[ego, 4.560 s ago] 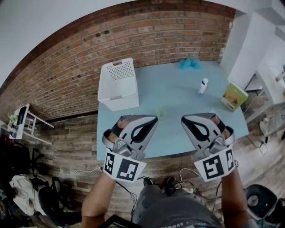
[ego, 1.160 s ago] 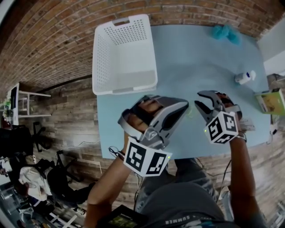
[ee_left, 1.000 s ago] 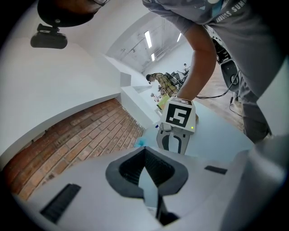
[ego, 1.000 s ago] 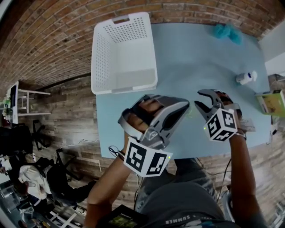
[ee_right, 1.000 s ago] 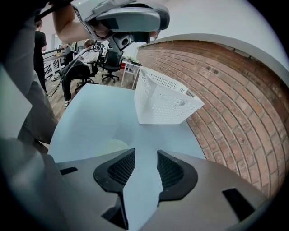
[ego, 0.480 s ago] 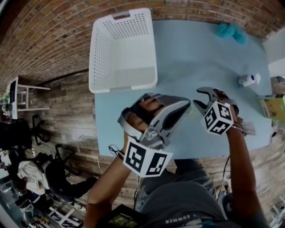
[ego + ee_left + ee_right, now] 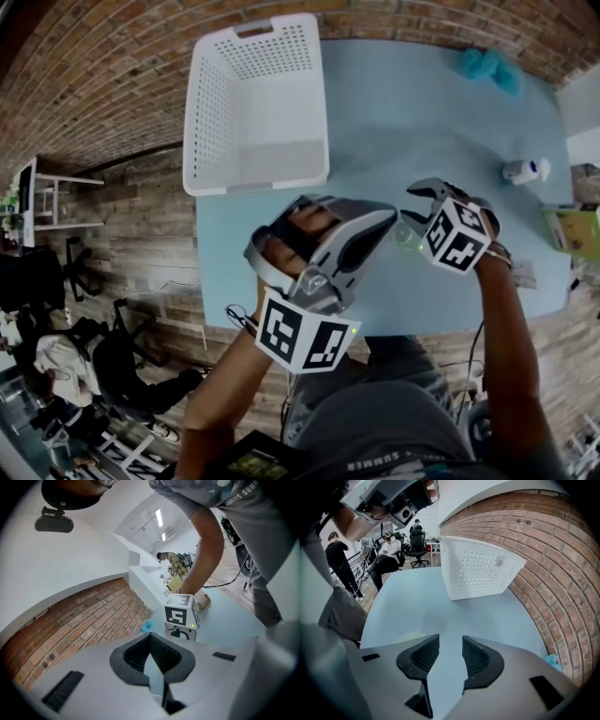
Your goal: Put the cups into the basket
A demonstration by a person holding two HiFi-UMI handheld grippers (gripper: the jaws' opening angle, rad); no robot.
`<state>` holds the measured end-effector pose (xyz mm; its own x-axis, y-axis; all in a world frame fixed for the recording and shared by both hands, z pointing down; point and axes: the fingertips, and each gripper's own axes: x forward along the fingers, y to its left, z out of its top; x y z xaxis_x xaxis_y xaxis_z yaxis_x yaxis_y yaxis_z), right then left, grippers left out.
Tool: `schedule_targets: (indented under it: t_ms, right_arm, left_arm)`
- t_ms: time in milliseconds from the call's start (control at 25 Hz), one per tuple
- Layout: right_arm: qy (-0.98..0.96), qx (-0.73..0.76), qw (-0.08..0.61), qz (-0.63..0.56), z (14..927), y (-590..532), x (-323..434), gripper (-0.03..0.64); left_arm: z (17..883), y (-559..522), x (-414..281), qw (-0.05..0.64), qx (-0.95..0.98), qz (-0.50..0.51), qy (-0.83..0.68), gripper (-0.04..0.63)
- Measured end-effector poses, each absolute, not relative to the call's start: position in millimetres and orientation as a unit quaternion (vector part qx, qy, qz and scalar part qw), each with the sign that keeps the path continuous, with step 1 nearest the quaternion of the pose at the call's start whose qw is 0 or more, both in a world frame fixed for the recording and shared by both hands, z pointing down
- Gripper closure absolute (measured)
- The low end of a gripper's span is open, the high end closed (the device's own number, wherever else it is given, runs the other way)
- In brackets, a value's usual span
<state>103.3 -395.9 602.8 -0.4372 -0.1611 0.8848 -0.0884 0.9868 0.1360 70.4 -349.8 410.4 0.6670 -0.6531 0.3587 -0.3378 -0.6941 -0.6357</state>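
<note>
Right now my right claw (image 7: 450,648) stands spread as wide as it goes, with nothing in it; only bare counter (image 7: 440,602) shows between the two pads. Just outside its left pad, partly hidden behind the claw's own body, sits a pale, see-through cup (image 7: 405,638); it is beside the jaws, not between them, and I cannot tell whether the pad touches it. Ahead of the claw and well apart, across the counter, stands the white basket (image 7: 480,569), empty as far as I can see. My left claw (image 7: 151,641) hangs close at the right claw's side, tips together on nothing, taking no part.

So I judge this to be the reach for the cup, with the grasp not yet made; I can see only the one cup. Next I would shift the right claw sideways to its left until the cup's wall lies between the pads, then close gently; a thin cup like this may buckle or skid away if nudged first.
</note>
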Motion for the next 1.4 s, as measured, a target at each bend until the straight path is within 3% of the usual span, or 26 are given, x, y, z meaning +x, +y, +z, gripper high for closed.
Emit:
schedule_targets:
  t_ms: [1080, 1200, 1280, 1400]
  right_arm:
    - [-0.827, 0.0, 0.563, -0.006, 612.2, -362.7, 111.2, 0.459]
    - [-0.822, 0.005, 0.569, -0.015, 615.1, -363.1, 112.3, 0.495]
    - [-0.821, 0.012, 0.57, -0.023, 615.5, -364.9, 112.9, 0.567]
    - [-0.823, 0.02, 0.567, -0.021, 615.5, -364.6, 112.8, 0.591]
  left_arm:
    - [407.9, -356.1, 68.7, 0.27, -0.872, -0.289, 0.289, 0.598]
    - [407.9, -354.2, 68.9, 0.27, -0.872, -0.29, 0.289, 0.598]
    - [407.5, -353.1, 69.1, 0.27, -0.871, -0.29, 0.289, 0.598]
    - [406.2, -351.3, 69.7, 0.271, -0.871, -0.291, 0.289, 0.598]
